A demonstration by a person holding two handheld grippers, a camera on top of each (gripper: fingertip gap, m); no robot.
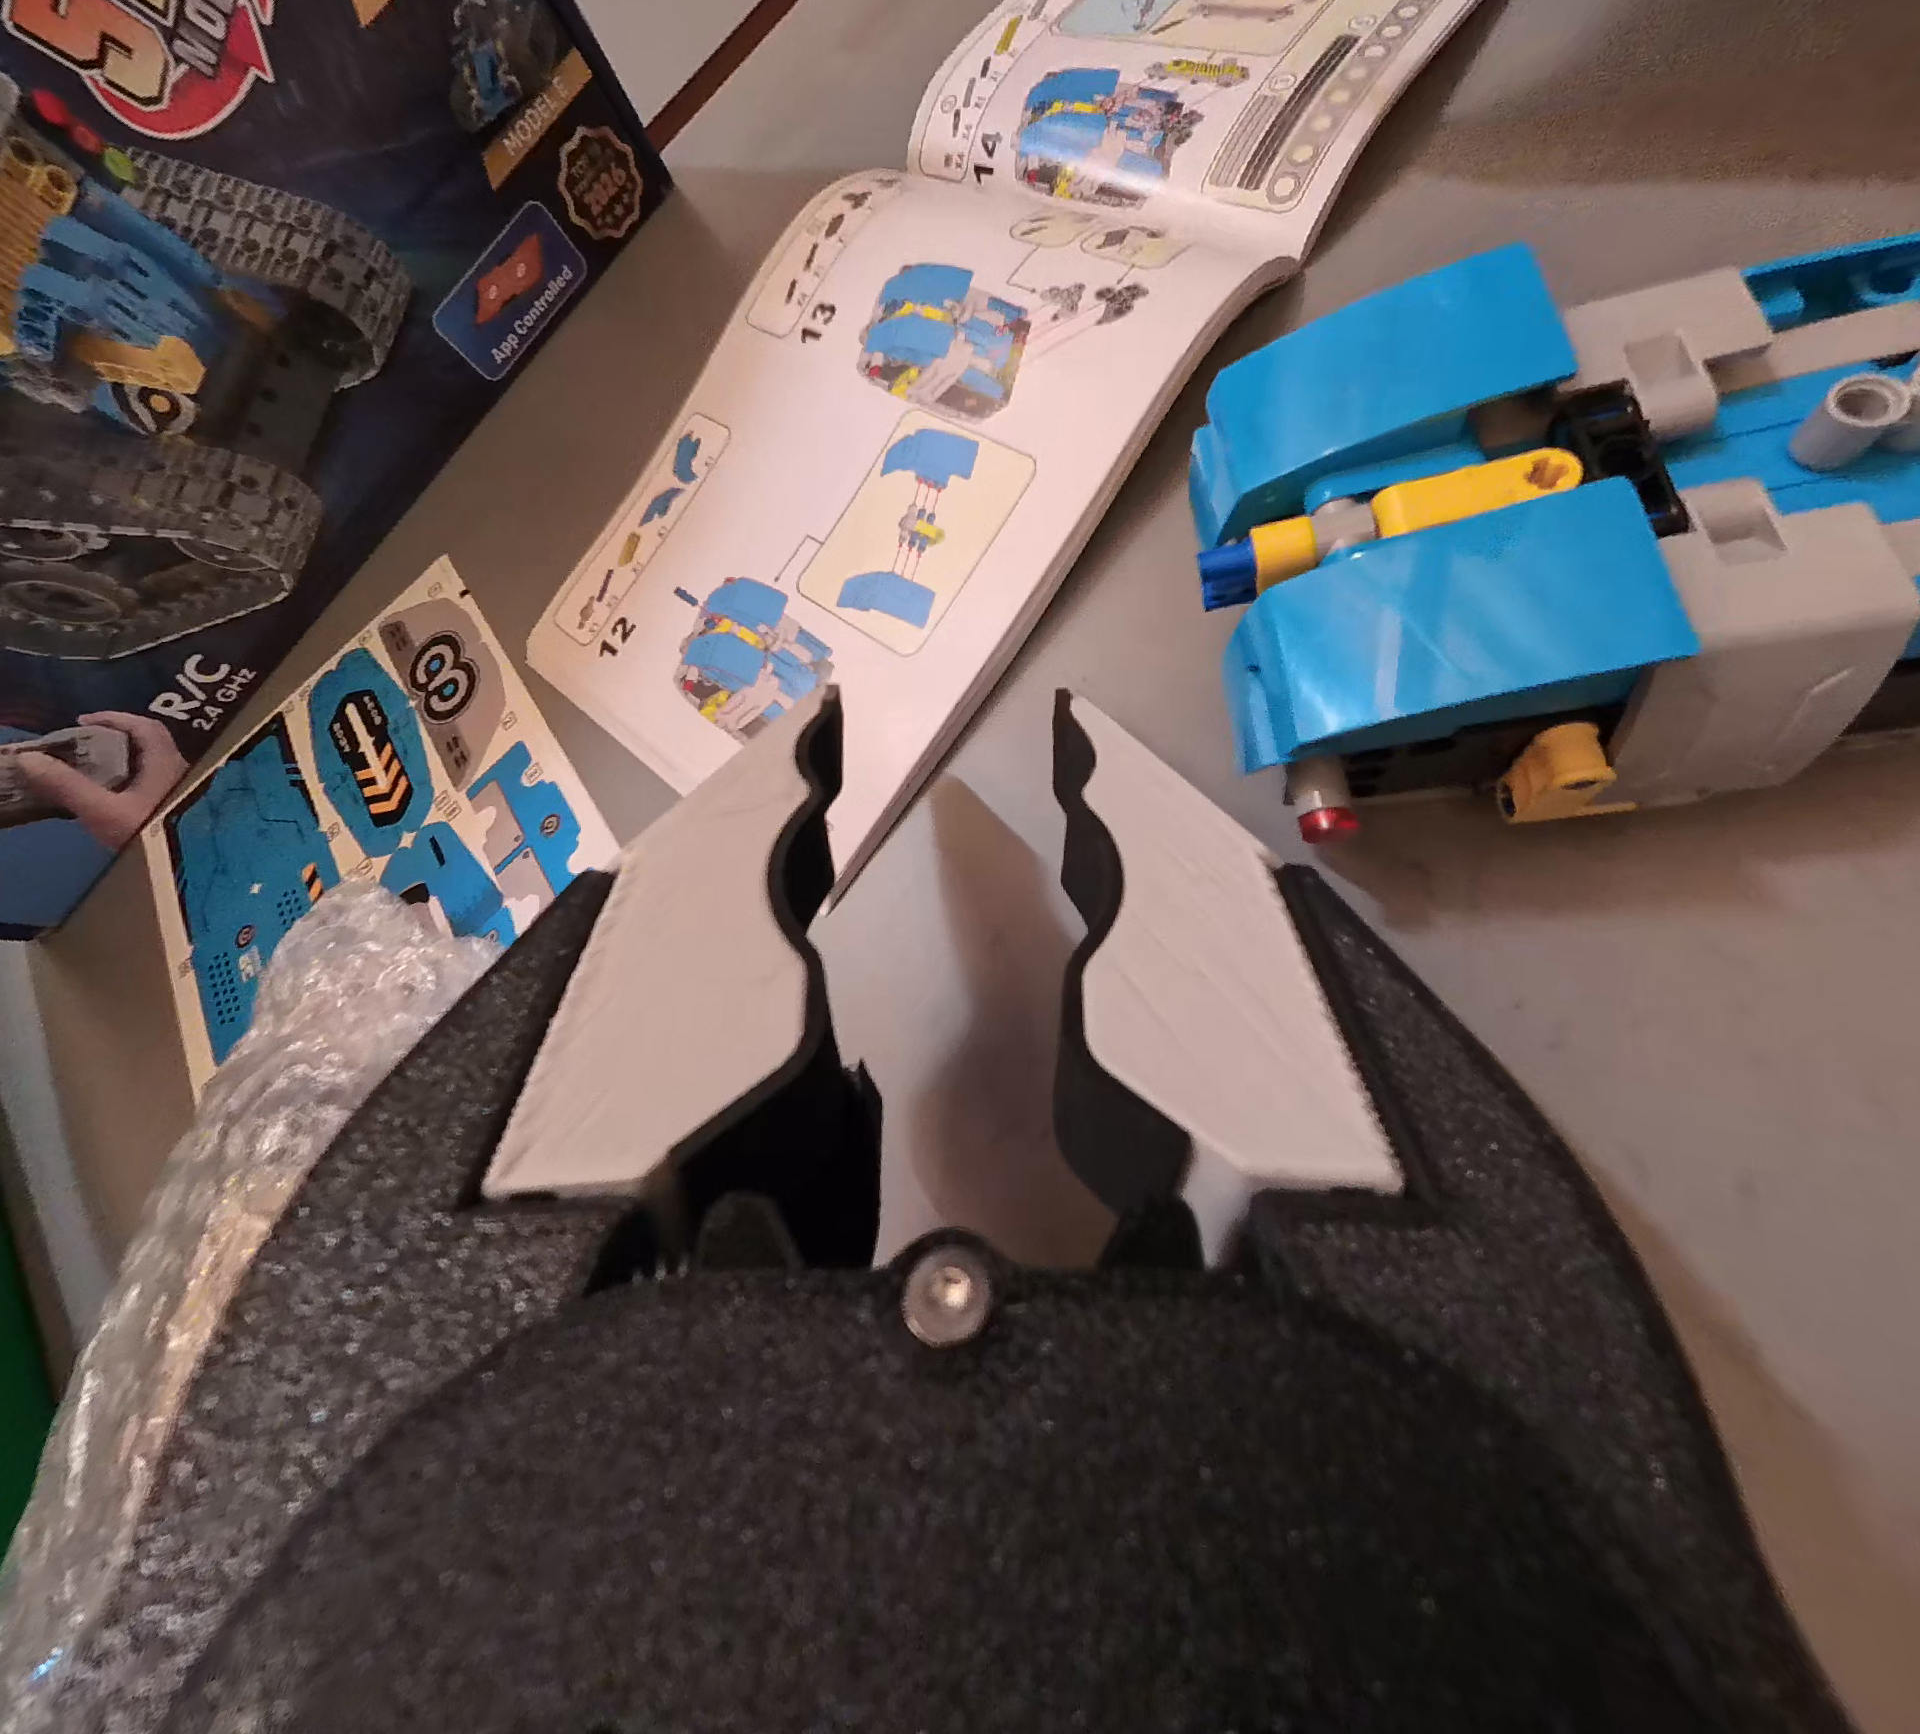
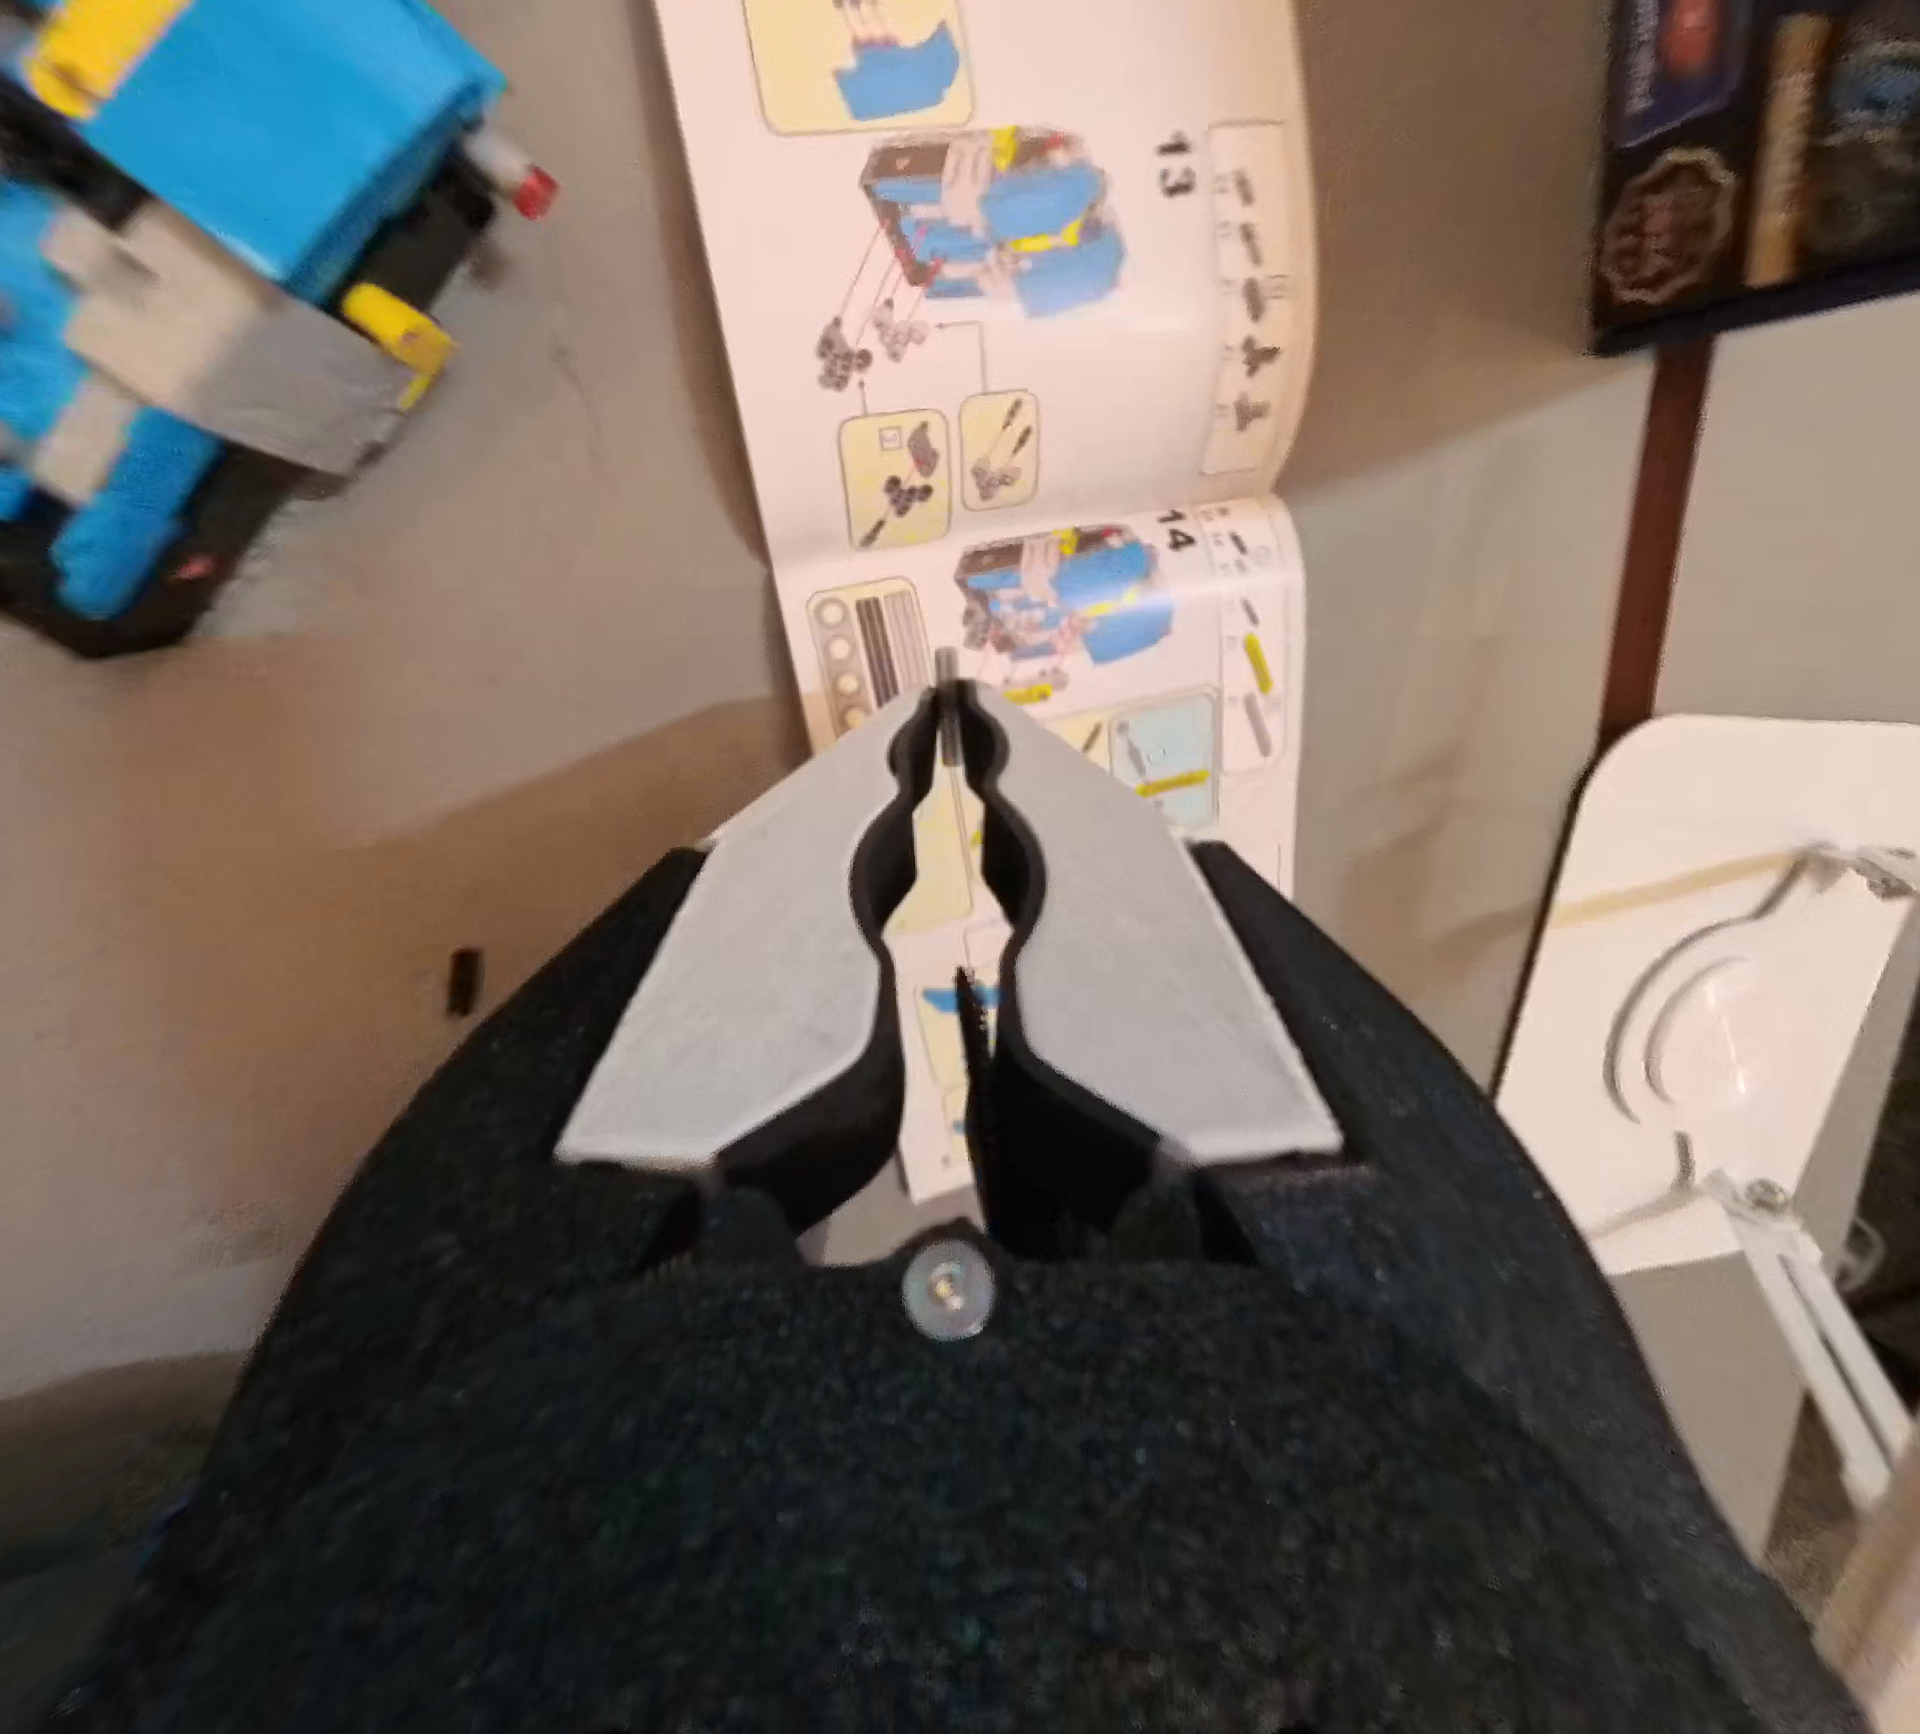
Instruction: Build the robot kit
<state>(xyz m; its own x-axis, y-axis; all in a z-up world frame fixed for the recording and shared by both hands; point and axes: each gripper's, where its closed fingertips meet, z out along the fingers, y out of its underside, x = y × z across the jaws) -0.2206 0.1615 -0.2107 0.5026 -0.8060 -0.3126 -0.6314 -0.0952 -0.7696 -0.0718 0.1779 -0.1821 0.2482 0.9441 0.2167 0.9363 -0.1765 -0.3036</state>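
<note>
Left gripper (image 1: 945, 728): my two white, ridged plastic fingers with wavy black inner pads stand well apart, nothing between them. They hover over bare grey table (image 1: 1455, 1061), tips just at the near corner of the open instruction booklet (image 1: 883, 458). Crinkled bubble wrap (image 1: 260, 1113) lies against my left flank, overlapping a glossy sticker sheet (image 1: 343, 791). Beyond that stands a dark printed box (image 1: 260, 282). To my right, well apart, lies the partly built model (image 1: 1507, 562): smooth curved blue shells, grey blocks, yellow pins, one red-tipped stud. Open tabletop between it and my fingers.

Right gripper (image 2: 948, 697): fingers closed nearly tip to tip, pinching a thin grey rod (image 2: 948, 728) that stands up just past the tips; the rod is blurred, so finer shape is unclear. I point down over the booklet's lower page. The model sits off to the left, blurred, with clear table between. A white moulded tray (image 2: 1714, 957) with curved recesses lies right, near the table edge; the box corner shows far right.
</note>
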